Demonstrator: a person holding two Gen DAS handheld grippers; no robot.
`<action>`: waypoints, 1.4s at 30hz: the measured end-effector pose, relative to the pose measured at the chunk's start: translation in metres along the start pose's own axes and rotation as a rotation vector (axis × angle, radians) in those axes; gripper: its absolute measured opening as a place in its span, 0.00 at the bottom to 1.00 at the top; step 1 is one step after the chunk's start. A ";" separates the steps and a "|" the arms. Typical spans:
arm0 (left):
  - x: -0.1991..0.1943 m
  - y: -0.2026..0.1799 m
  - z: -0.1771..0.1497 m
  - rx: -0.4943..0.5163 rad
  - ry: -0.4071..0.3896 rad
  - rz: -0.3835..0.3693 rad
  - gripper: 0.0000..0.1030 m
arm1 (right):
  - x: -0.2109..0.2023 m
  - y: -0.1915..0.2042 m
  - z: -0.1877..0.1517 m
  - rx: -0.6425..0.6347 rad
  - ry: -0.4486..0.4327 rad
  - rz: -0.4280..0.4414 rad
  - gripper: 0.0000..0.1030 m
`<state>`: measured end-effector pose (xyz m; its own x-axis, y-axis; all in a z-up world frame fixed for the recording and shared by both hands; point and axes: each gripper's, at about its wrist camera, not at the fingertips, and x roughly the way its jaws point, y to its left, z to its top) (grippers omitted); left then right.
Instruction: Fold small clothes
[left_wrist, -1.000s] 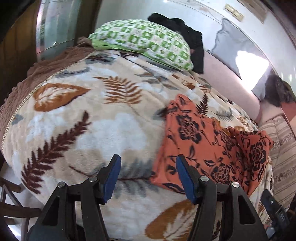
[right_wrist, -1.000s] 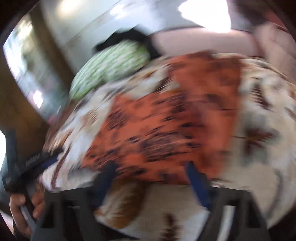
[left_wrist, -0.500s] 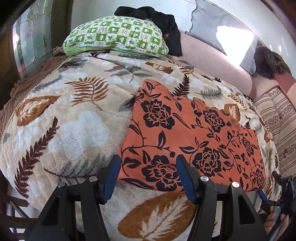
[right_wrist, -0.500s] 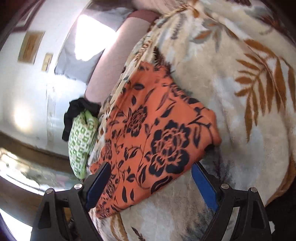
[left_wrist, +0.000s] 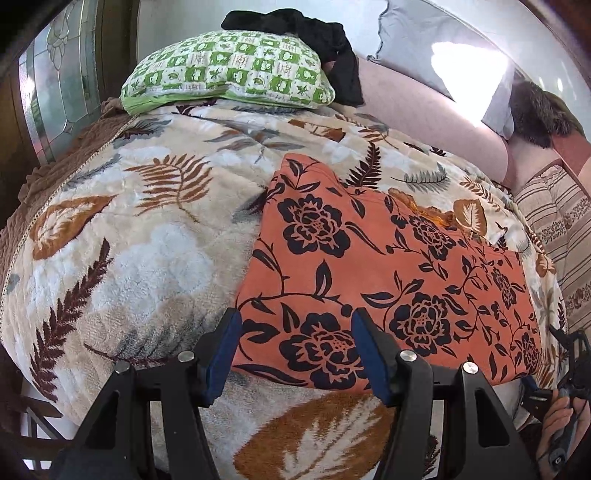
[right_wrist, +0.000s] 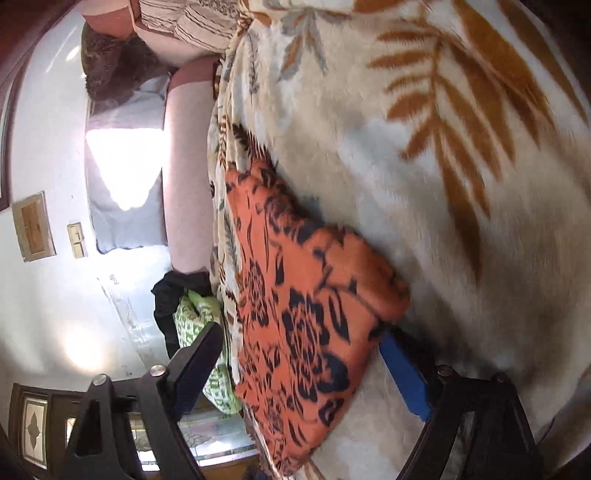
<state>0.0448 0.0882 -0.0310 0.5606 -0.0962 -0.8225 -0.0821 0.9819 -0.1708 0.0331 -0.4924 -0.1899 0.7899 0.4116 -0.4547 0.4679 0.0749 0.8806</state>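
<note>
An orange garment with black flowers (left_wrist: 373, 273) lies spread flat on the leaf-patterned blanket (left_wrist: 140, 251). My left gripper (left_wrist: 295, 354) is open, its blue pads on either side of the garment's near left corner, just above it. In the right wrist view the same garment (right_wrist: 306, 332) lies between the pads of my open right gripper (right_wrist: 299, 369), which is rolled sideways at the garment's right edge. The hand with the right gripper (left_wrist: 565, 402) shows at the lower right of the left wrist view.
A green checked pillow (left_wrist: 229, 74) with a black cloth (left_wrist: 332, 44) on it lies at the far end of the bed. A pink bolster (left_wrist: 417, 107) and a striped cushion (left_wrist: 554, 221) lie at the right. A glass-panelled door (left_wrist: 55, 92) stands at the left.
The garment went from bunched at the right to spread flat. My left gripper moved right over its near left corner. My right gripper rolled sideways and closed in on the right edge.
</note>
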 end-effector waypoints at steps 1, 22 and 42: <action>0.002 0.000 -0.001 0.002 0.005 0.004 0.61 | 0.005 0.005 0.003 -0.017 -0.005 -0.024 0.71; 0.037 0.010 -0.002 0.011 0.053 -0.004 0.65 | 0.039 0.145 -0.050 -0.715 0.016 -0.315 0.14; -0.023 0.146 -0.016 -0.344 -0.091 0.004 0.65 | 0.203 0.151 -0.381 -1.409 0.463 -0.303 0.54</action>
<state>0.0070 0.2313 -0.0458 0.6299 -0.0626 -0.7742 -0.3479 0.8684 -0.3533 0.1132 -0.0514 -0.0984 0.4193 0.4423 -0.7928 -0.3776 0.8791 0.2908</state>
